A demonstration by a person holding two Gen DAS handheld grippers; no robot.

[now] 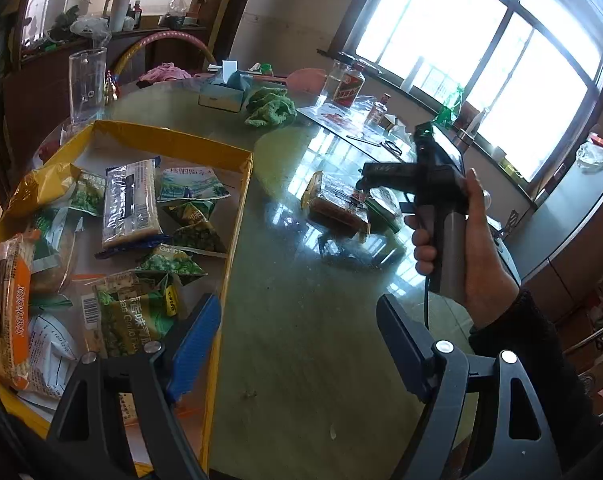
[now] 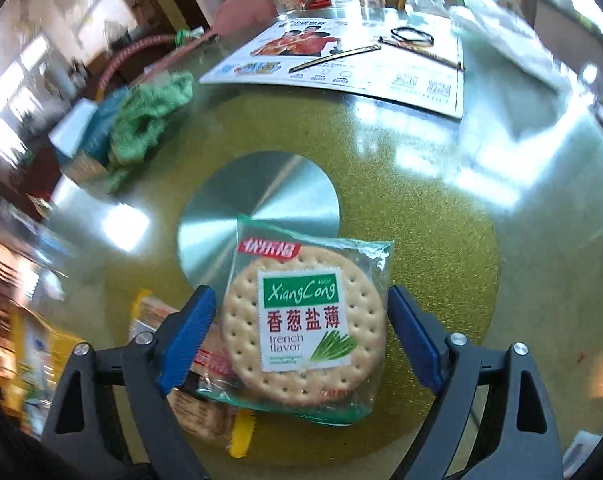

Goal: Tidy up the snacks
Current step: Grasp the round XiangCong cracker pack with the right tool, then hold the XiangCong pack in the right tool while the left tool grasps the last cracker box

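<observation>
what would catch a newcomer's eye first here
The round cracker pack with the green XiangCong label sits between the open right gripper. Left of it, the yellow cardboard tray brims with snack packets, the open left gripper at its edge.

A round scallion cracker pack (image 2: 305,328), in clear wrap with a green-and-white "XiangCong french flavor" label, lies flat and face up on the glossy green counter (image 2: 441,208), overlapping a silver disc (image 2: 257,196). Its lower left edge rests on a rectangular biscuit pack (image 2: 197,412) with yellow ends. From the left wrist view these two lie together, well apart from the yellow box lid (image 1: 229,208). Inside that lid are a long clear pack of pale wafers (image 1: 129,204), several green garlic pea packets (image 1: 189,216) and an orange-edged cracker pack (image 1: 11,304), loosely piled and overlapping.
</observation>
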